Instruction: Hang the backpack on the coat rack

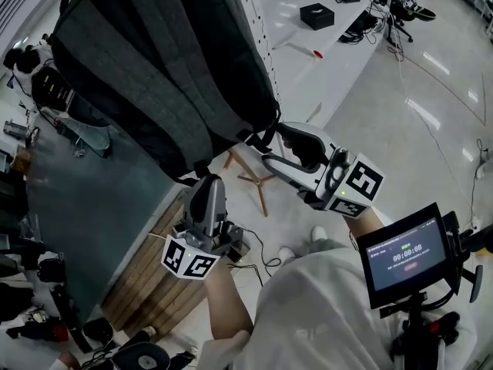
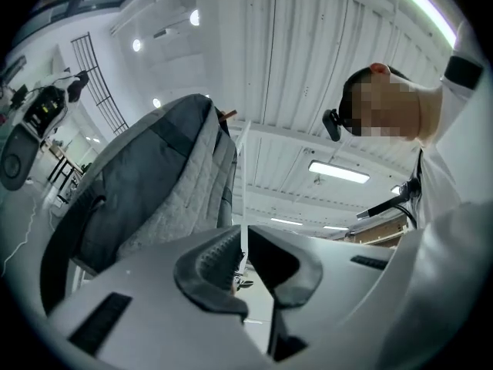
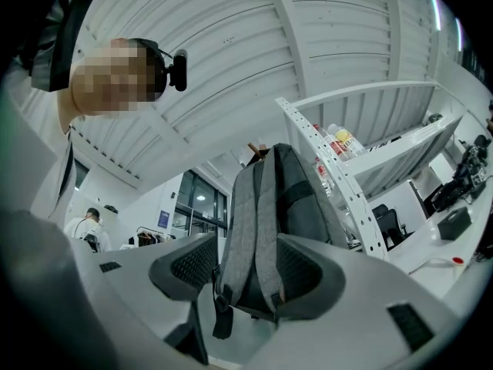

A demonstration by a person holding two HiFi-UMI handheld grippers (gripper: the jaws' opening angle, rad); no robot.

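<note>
A grey backpack (image 1: 154, 68) hangs upright, its top out of the head view. In the right gripper view its top meets a brown tip of the coat rack (image 3: 256, 151). The rack's wooden legs (image 1: 250, 179) show on the floor beneath. My left gripper (image 1: 208, 179) is under the backpack's (image 2: 146, 191) lower edge, jaws shut with nothing between them (image 2: 243, 245). My right gripper (image 1: 266, 149) sits at the lower right corner, pointing upward. Its jaws (image 3: 246, 272) stand apart around the backpack's (image 3: 269, 222) lower end and shoulder straps, with a gap at the left pad.
A white perforated shelving rack (image 1: 254, 6) stands right beside the backpack, with bottles on it (image 3: 339, 141). A white table with a black box (image 1: 316, 15) lies beyond. A screen on a stand (image 1: 404, 254) is at my right, a wooden crate (image 1: 146, 284) at my left.
</note>
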